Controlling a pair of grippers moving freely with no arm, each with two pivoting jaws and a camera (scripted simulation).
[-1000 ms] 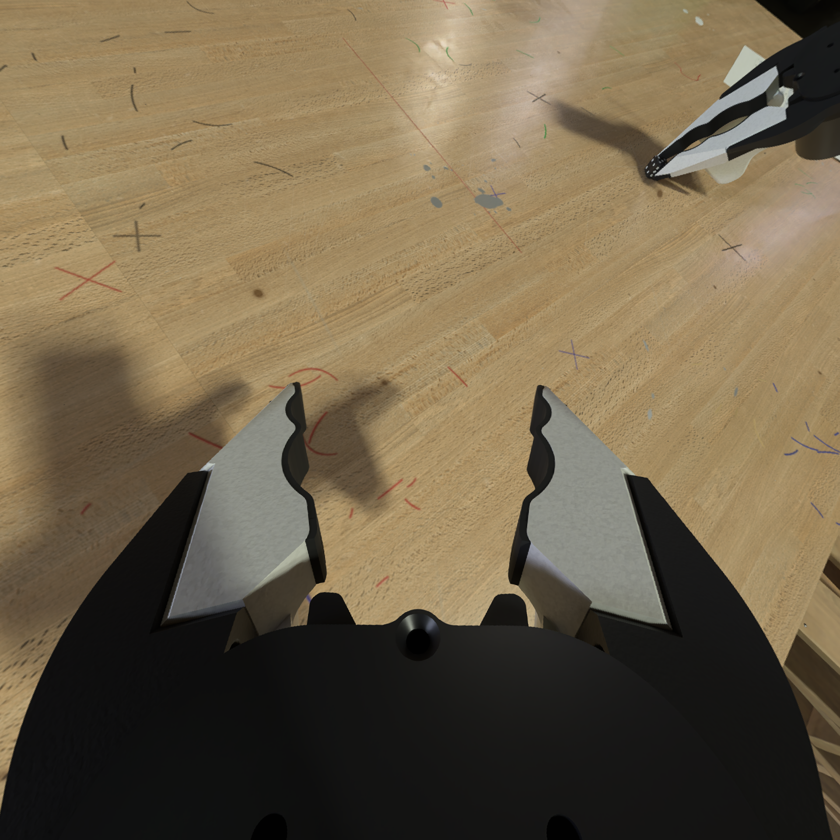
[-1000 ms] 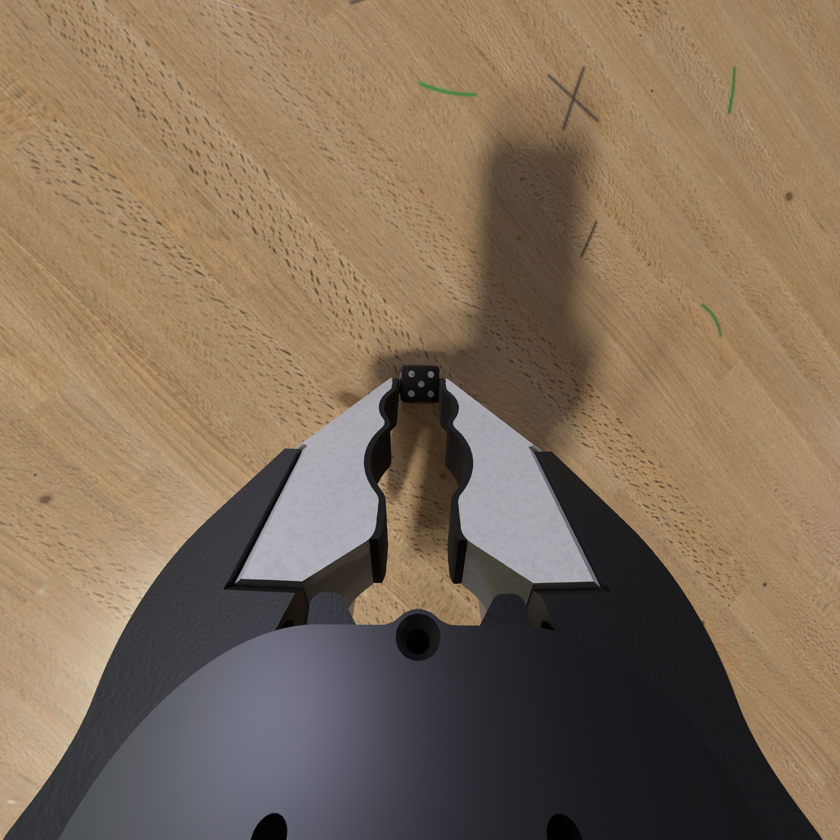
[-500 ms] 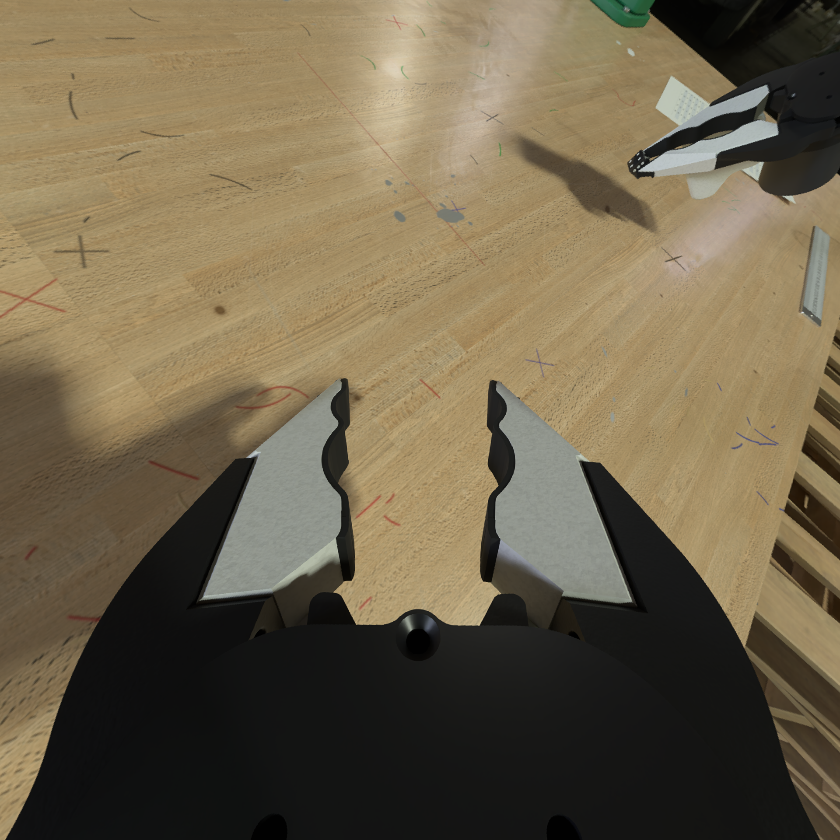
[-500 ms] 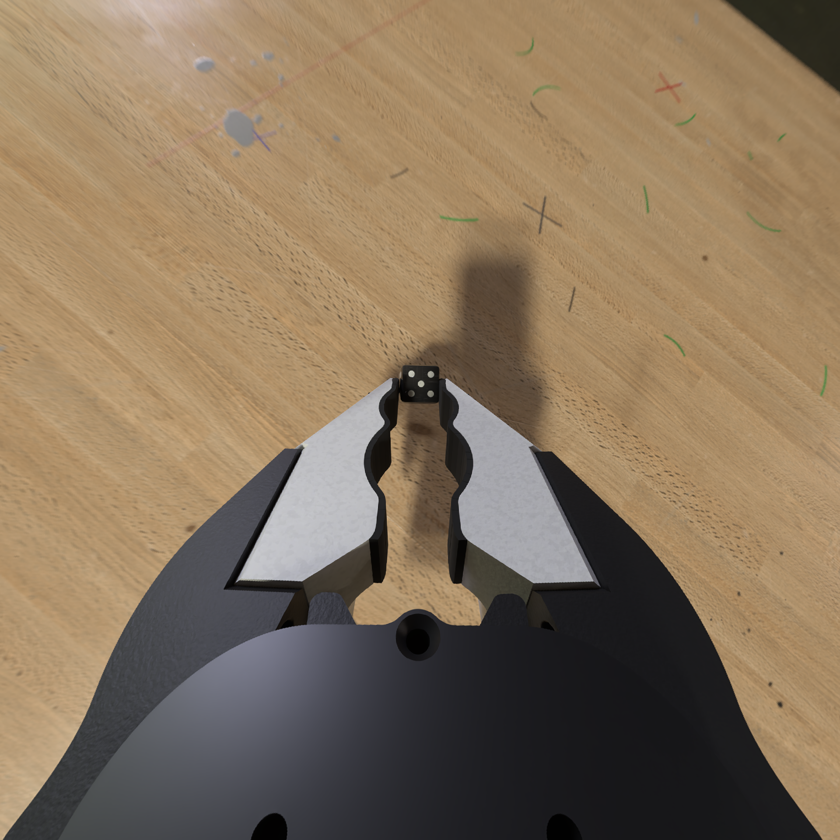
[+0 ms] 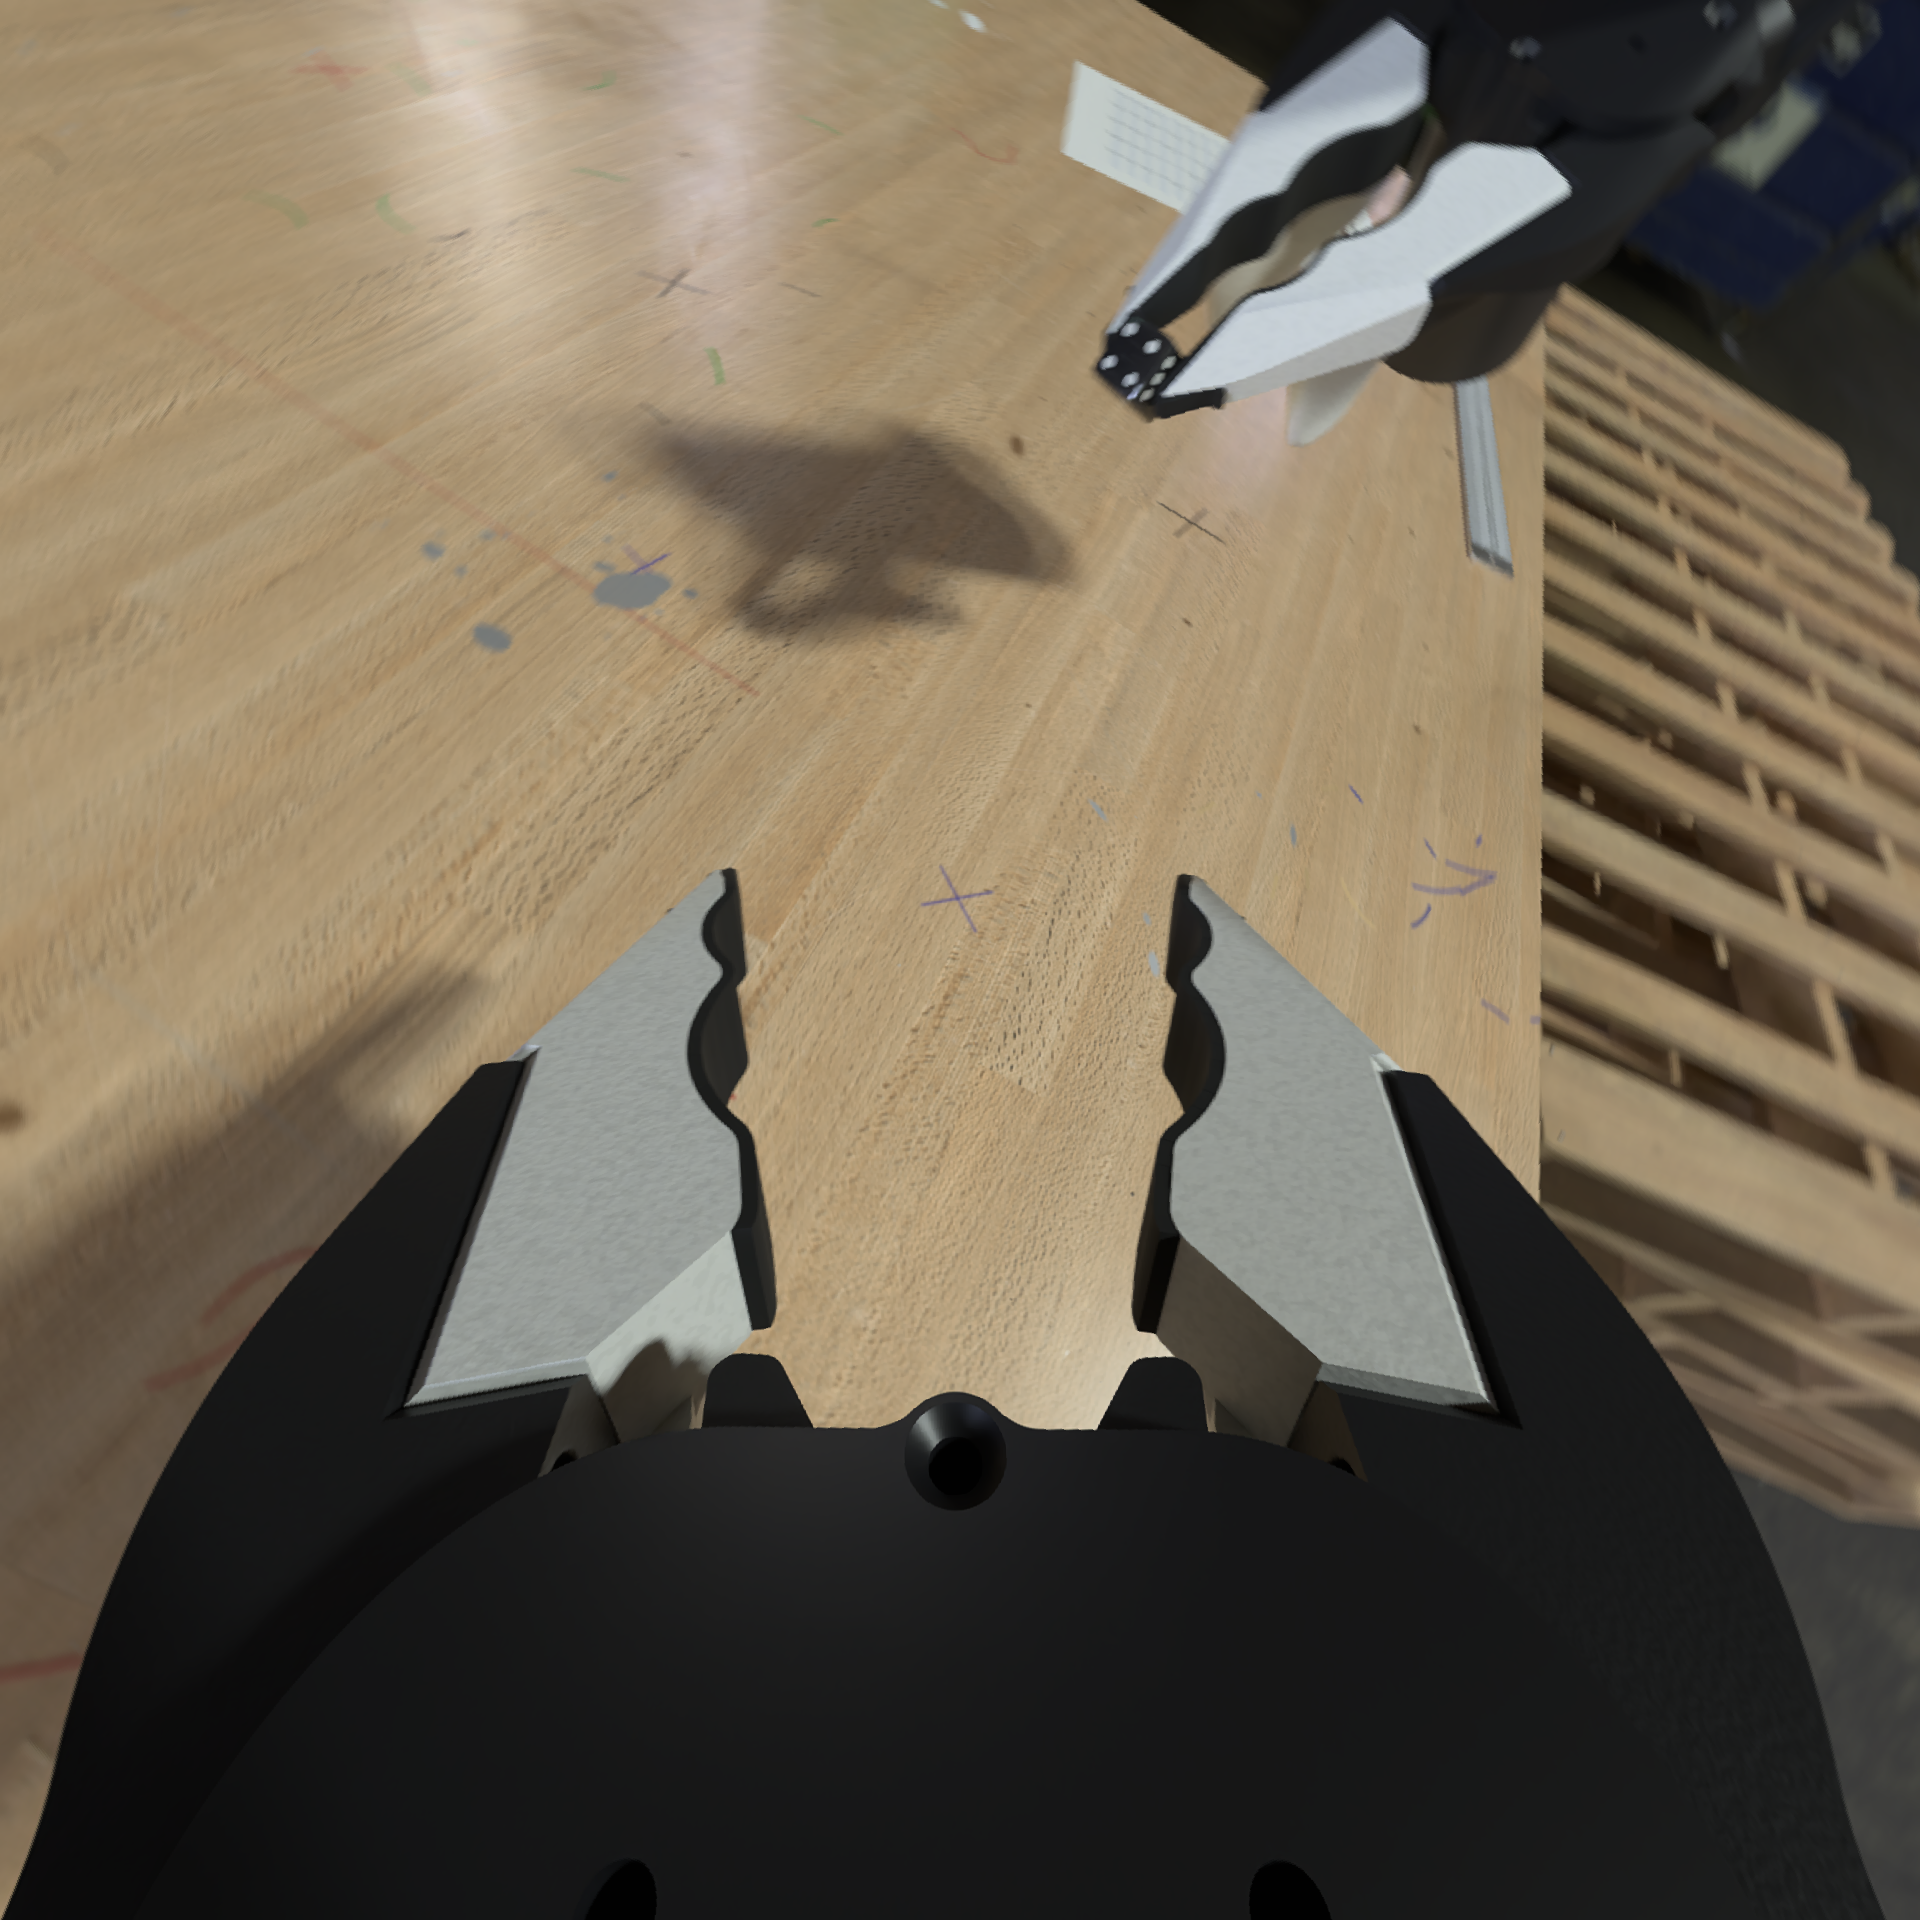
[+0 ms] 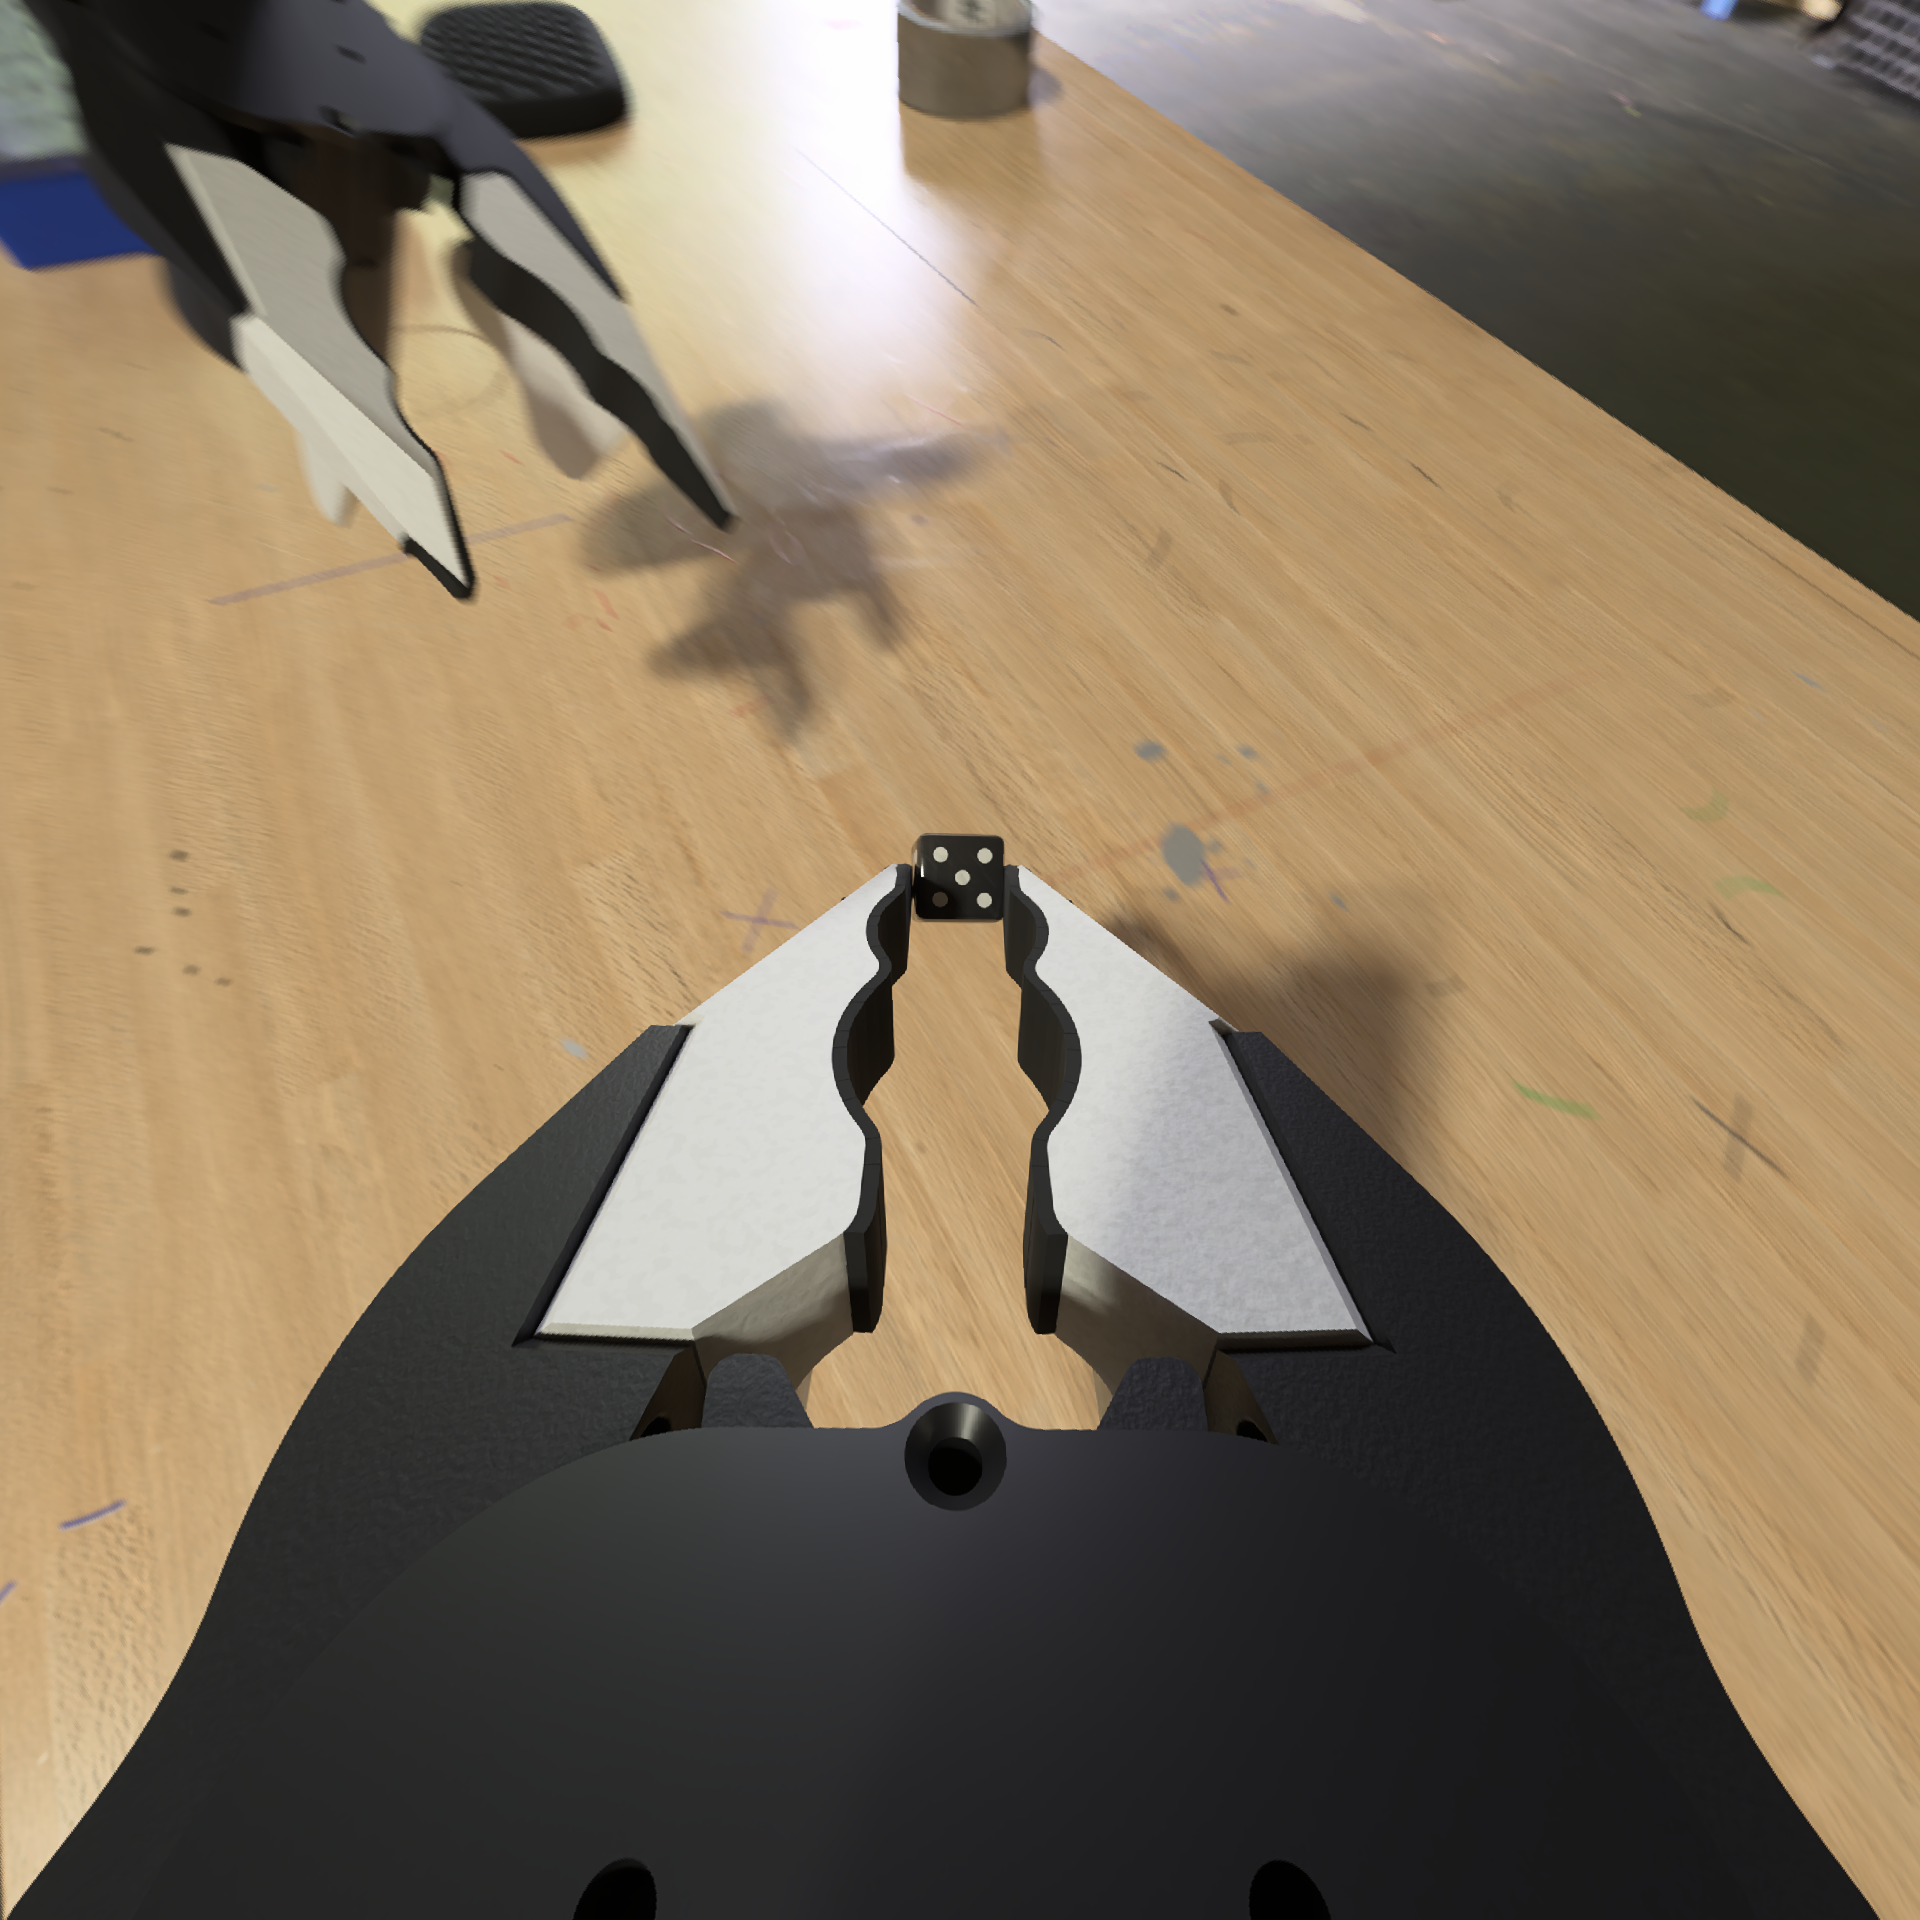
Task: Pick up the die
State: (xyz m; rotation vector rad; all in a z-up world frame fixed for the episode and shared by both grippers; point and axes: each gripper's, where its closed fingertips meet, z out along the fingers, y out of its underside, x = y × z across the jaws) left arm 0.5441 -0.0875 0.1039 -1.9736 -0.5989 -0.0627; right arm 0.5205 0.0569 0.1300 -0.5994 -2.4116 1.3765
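A small black die with white pips is pinched between the tips of my right gripper, held well above the wooden table. In the left wrist view the die shows at the upper right, at the tips of the right gripper, with its shadow on the wood below. My left gripper is open and empty above the table near its right edge. It also shows blurred at the upper left of the right wrist view.
A white sheet and a metal ruler lie near the table's far right edge. A wooden slatted pallet lies beyond that edge. A grey cylinder and a black pad sit at the far end.
My right gripper has lifted the die higher and tilted up to look along the table. My left gripper has opened wider again and moved right, closer to the right gripper.
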